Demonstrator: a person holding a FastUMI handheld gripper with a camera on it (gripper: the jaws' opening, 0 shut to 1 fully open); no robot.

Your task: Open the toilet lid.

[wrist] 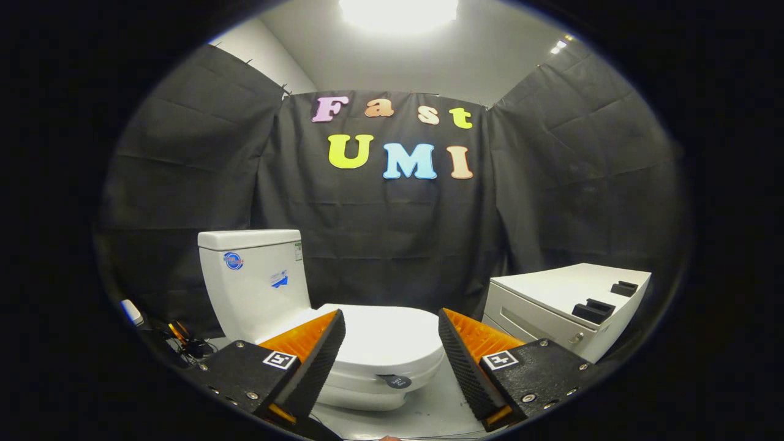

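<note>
Fingers (pixel 318 355) of the hand-held gripper (pixel 392 346) stand wide apart, with nothing held between them. White toilet (pixel 275 294) sits on the floor just ahead of the fingers and a little to the left side. Its toilet lid (pixel 383 337) is down flat on the seat, closed, and its front part shows in the gap between the two fingers. The fingers do not touch the lid. A small dark round sticker (pixel 397 381) sits on the front of the bowl, under the lid's edge. The tall tank (pixel 251 275) stands at the back of the toilet, close to the black cloth wall, and it has a blue round sticker (pixel 233 261) and another small blue one on its side. To the right, beyond the right finger, stands a white cabinet (pixel 551 300) with two dark blocks (pixel 593 310) on its top. It is apart from the toilet. On the floor to the left of the toilet lie some dark cables (pixel 187 346) and a small white thing. A bright lamp (pixel 398 11) shines on the ceiling above.
</note>
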